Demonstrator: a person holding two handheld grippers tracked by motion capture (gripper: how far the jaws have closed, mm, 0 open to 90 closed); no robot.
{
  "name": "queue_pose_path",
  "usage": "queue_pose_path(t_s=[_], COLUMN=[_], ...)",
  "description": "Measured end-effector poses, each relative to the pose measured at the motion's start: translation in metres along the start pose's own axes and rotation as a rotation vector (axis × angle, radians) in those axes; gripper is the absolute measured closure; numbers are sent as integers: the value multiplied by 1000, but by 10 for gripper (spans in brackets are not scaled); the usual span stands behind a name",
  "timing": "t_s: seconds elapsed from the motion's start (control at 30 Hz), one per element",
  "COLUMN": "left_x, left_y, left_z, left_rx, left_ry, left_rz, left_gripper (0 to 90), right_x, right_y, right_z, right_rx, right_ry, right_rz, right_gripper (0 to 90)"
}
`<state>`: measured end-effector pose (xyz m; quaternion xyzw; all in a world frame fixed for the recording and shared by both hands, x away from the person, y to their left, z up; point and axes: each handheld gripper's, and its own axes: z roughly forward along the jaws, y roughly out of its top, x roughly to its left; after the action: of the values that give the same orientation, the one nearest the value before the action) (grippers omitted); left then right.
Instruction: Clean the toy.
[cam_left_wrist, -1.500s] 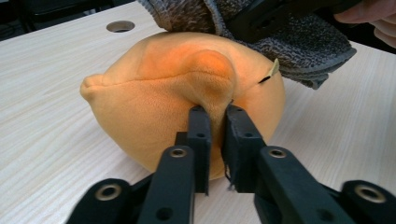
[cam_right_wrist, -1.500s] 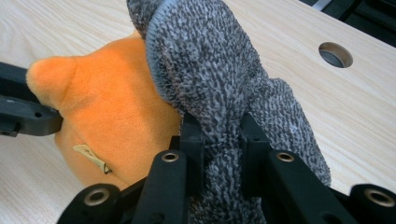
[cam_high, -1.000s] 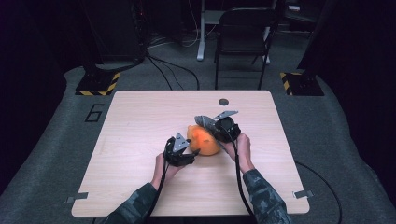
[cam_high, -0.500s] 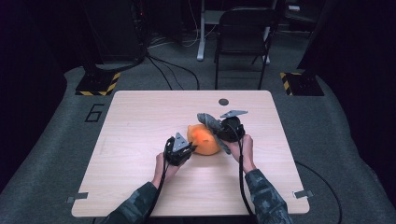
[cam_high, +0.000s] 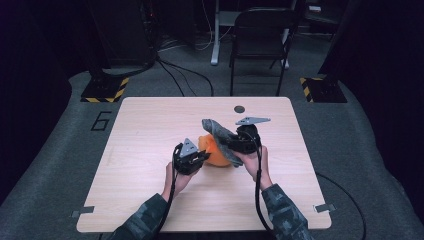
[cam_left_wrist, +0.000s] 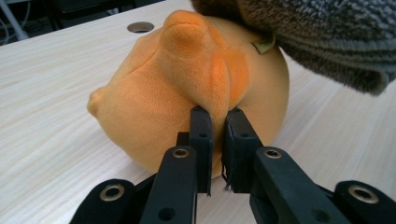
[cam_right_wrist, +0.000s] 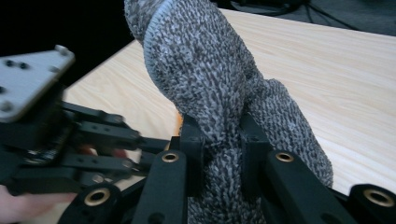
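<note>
My left gripper (cam_left_wrist: 215, 122) has just been closing, and now it is clenched on a fold of the orange plush toy (cam_left_wrist: 187, 88) — a pinch of soft fabric squeezed up between the pads, which I judge gives me an anchor so the toy stays put on the tabletop (cam_high: 150, 130). My right gripper (cam_right_wrist: 218, 140) is clamped around the grey knitted sock (cam_right_wrist: 210, 79), gripping it about the middle so the cuffed end stands up past the jaws and the other end hangs beside them. In the high view the sock (cam_high: 220, 134) drapes over the far side of the toy (cam_high: 216, 152), touching it, and the pair sits near the middle of the tabletop, a little toward its near edge. One tool pins, the other works the sock — that looks like the reason for this two-handed hold; whether I am drawing it on or off the toy I cannot tell. Containers: none on the tabletop, and I cannot tell if any part of the toy is inside the sock. A small round hole (cam_high: 239, 108) sits near the far edge, well apart from the work.
</note>
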<state>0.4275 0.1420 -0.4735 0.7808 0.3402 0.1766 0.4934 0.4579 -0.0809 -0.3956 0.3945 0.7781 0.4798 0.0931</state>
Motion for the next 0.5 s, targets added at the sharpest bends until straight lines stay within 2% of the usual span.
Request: queue_pose_path(t_s=[0.1,0.17,0.23,0.33,0.43,0.5], left_x=[-1,-1,-2,-1,0,0], left_y=[1,1,1,-1,-1,-1], left_z=[1,1,2,4,3,4], left_rx=[-2,8,18,21,28,27], left_ry=[-11,-7,-10,-2,-8,-5], left_rz=[-8,21,17,16,21,24], left_gripper=[832,832,833,833,832,831], right_x=[5,7,10,14,18,17], right_y=[0,-2,-6,-12,-13,-14], right_z=[3,7,15,26,28,28], right_rx=[-8,4,26,53,66,77], right_ry=[19,11,-5,-69,-127,-137], right_rz=[4,-9,-26,-91,-151,-164], right_gripper=[761,761,761,763,764,764])
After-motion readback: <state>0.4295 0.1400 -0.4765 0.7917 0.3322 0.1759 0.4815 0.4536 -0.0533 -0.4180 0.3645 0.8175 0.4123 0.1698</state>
